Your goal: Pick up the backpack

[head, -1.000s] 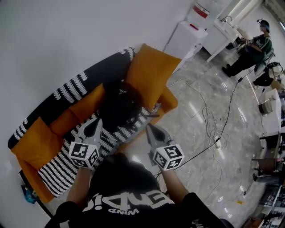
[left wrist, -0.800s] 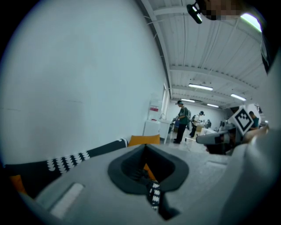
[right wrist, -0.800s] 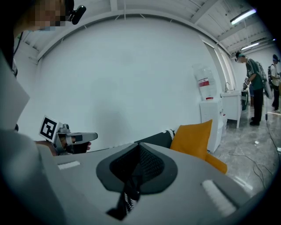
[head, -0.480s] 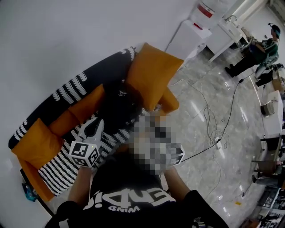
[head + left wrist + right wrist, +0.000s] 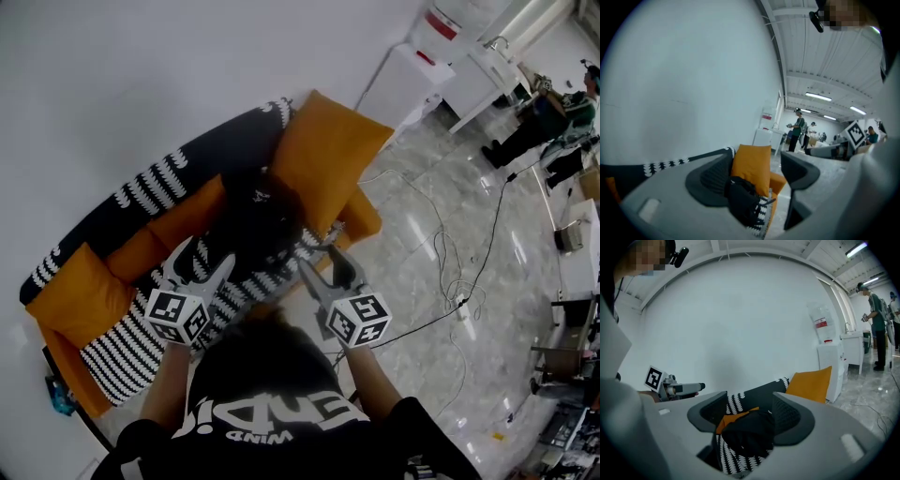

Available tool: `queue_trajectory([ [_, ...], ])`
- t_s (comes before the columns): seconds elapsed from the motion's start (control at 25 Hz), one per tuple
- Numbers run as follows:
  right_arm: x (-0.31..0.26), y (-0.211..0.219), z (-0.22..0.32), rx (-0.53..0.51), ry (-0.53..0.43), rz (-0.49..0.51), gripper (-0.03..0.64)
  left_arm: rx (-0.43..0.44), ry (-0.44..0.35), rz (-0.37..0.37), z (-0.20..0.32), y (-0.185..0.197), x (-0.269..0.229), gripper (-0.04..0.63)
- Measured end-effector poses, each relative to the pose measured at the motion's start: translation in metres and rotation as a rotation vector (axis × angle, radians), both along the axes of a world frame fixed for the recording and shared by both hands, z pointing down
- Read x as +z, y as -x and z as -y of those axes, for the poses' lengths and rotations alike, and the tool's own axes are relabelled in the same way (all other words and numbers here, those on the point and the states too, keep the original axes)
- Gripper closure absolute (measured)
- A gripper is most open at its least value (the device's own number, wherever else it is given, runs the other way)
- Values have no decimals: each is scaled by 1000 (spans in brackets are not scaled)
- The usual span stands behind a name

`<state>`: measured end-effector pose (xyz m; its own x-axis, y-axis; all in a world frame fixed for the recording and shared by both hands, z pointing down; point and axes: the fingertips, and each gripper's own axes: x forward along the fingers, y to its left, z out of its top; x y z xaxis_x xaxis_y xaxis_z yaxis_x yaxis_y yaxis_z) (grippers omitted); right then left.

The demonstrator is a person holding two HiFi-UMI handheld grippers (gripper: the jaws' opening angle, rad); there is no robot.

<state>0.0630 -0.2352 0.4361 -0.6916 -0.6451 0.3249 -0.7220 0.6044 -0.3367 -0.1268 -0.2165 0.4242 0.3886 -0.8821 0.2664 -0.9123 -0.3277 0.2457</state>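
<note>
The backpack (image 5: pixel 251 223) lies on the sofa (image 5: pixel 120 356) before me, against its backrest. The right cushion (image 5: pixel 325 161) leans just beside it; the left cushion (image 5: pixel 77 302) sits well apart.

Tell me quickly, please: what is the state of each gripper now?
Left gripper: jaws opening, holding nothing; the backpack lies ahead on the sofa, untouched.
Right gripper: jaws opening, holding nothing.

The shirt (image 5: pixel 281 420) seemingly reads "WIND", upside down.
</note>
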Motion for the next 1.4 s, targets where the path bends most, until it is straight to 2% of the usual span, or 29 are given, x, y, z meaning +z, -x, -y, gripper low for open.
queue_trajectory([
  [0.28,20,11,8,-45,27,-5,324,7,11,-6,3,2,12,235],
  [0.56,61,31,21,-143,64,-39,324,27,90,35,12,7,55,216],
  [0.92,144,68,39,-303,101,-143,311,65,231,48,21,18,143,178],
  [1.28,243,89,66,-369,134,-224,307,68,341,60,27,34,256,158],
  [1.4,268,102,66,-384,127,-216,306,47,353,73,24,42,286,120],
])
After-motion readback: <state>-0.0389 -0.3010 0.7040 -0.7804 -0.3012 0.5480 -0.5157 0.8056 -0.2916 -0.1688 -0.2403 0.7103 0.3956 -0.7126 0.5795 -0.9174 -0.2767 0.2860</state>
